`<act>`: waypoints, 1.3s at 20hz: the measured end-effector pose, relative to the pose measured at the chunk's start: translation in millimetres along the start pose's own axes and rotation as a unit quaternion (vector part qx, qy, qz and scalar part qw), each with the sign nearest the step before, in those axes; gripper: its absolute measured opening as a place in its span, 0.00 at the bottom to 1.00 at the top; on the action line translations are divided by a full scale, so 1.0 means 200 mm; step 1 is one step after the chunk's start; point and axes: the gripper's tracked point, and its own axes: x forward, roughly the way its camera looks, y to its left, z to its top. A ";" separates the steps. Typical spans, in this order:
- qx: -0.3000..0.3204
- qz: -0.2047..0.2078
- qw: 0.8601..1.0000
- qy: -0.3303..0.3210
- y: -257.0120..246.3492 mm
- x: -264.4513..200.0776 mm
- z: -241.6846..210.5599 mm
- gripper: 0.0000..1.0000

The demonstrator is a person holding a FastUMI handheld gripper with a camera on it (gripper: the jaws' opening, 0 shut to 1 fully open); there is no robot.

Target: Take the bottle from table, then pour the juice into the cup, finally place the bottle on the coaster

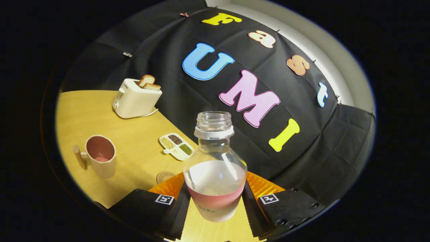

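Bottle (215, 168), clear, uncapped and part full of pink juice, held between our tongs (215, 201), both fingers (178, 205) pressing its lower sides; it appears lifted above the wooden table (134, 134), though we cannot tell for certain; just beyond the left finger a round coaster (164, 176) lies flat; farther left stands a cup (100, 156) with a handle, a little pink liquid inside; behind the coaster sits a divided tray (176, 147) of beans and grains; farthest back, against the black cloth wall, a toaster (136, 99) carries two slices of bread (147, 82).
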 end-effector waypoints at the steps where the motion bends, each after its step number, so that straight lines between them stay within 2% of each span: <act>1: -0.017 0.002 1.000 0.002 0.04 -0.01 0.00 0.77; 7: -0.079 0.036 0.996 -0.014 0.25 0.02 -0.01 0.77; 11: -0.140 0.061 0.988 -0.020 0.37 0.08 -0.04 0.77; 15: -0.174 0.086 0.981 -0.023 0.48 0.13 -0.07 0.76; 23: -0.263 0.127 0.956 -0.033 0.65 0.18 -0.17 0.76; 26: -0.314 0.136 0.938 -0.054 0.71 0.19 -0.14 0.76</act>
